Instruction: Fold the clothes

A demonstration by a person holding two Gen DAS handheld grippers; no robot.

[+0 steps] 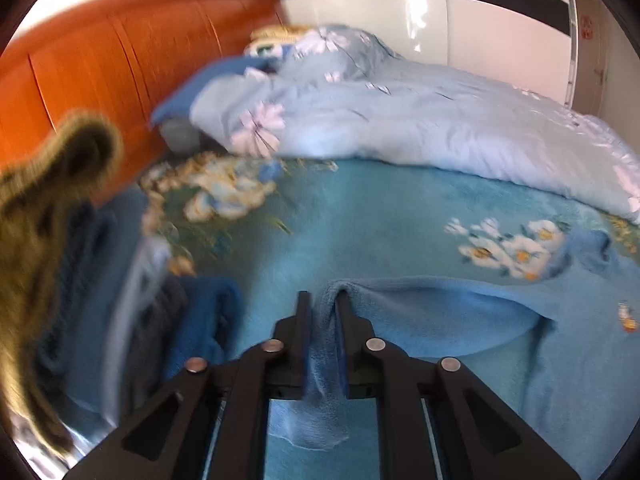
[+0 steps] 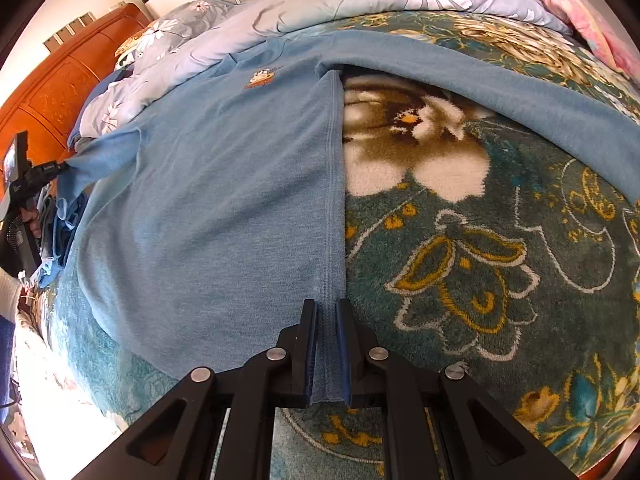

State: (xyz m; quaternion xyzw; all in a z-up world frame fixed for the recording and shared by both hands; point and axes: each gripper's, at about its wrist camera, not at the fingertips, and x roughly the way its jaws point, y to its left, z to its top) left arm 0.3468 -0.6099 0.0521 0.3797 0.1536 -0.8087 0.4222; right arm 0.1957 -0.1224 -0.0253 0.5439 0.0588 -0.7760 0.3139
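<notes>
A blue long-sleeved shirt (image 2: 220,184) with a small orange emblem lies spread on the floral blanket (image 2: 480,240) of a bed. One sleeve stretches off to the right. My right gripper (image 2: 326,306) is shut on the shirt's hem at the near side seam. In the left wrist view the shirt (image 1: 440,312) hangs in a fold, and my left gripper (image 1: 323,300) is shut on a bunched strip of it. The right wrist view shows the left gripper (image 2: 60,168) at the far left, holding the shirt's other end lifted and pulled out.
An orange wooden headboard (image 1: 100,60) stands at the left. A light blue flowered quilt (image 1: 400,120) is heaped along the far side. Folded blue and dark clothes (image 1: 120,280) are stacked at the left, beside a blurred brown furry thing (image 1: 40,200). A pink cloth (image 2: 592,20) lies at the far right.
</notes>
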